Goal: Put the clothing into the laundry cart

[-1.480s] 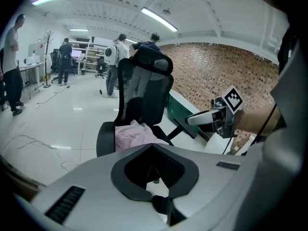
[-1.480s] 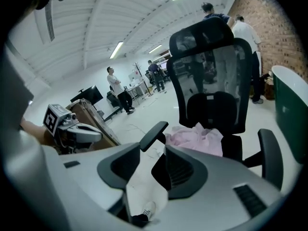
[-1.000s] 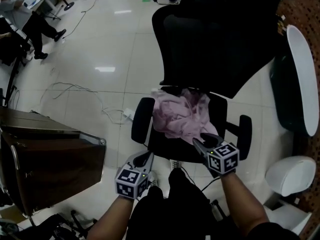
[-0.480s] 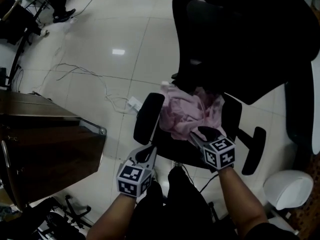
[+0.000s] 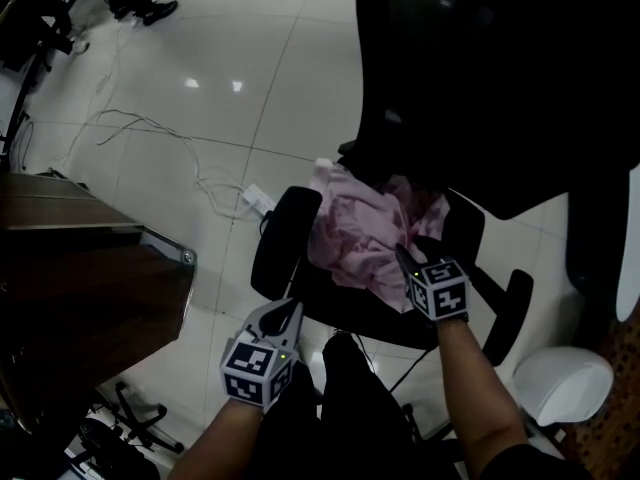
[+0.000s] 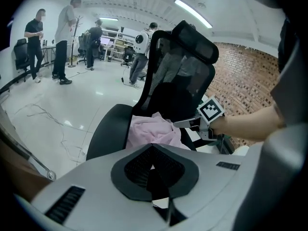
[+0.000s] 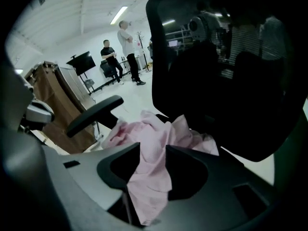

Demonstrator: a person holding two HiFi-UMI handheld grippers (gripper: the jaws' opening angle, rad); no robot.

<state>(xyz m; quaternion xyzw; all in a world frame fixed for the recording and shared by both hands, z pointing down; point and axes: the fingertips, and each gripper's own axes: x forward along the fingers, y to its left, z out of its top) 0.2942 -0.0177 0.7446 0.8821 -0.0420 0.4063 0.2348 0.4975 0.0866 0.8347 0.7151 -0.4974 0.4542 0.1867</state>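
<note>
A crumpled pink garment (image 5: 360,236) lies on the seat of a black office chair (image 5: 345,303). My right gripper (image 5: 408,258) hangs over the garment's near right side, open, and a fold of the pink garment (image 7: 154,138) shows in the gap between its jaws. My left gripper (image 5: 283,315) is lower left, in front of the chair's left armrest (image 5: 280,243), clear of the cloth. Its jaw tips meet with nothing between them (image 6: 153,148). In the left gripper view the pink garment (image 6: 151,131) and the right gripper (image 6: 190,123) lie ahead. A dark brown box-like cart (image 5: 80,268) stands at the left.
The chair's tall backrest (image 5: 480,78) rises behind the garment. Cables (image 5: 150,133) and a power strip (image 5: 255,200) lie on the glossy white floor. A white rounded object (image 5: 560,383) sits lower right, a wheeled base (image 5: 130,428) lower left. People (image 6: 62,37) stand far off.
Both grippers have come down and forward toward the chair. The right one now sits over the pink garment's near edge, with cloth between its jaws. The left has shifted only a little.
</note>
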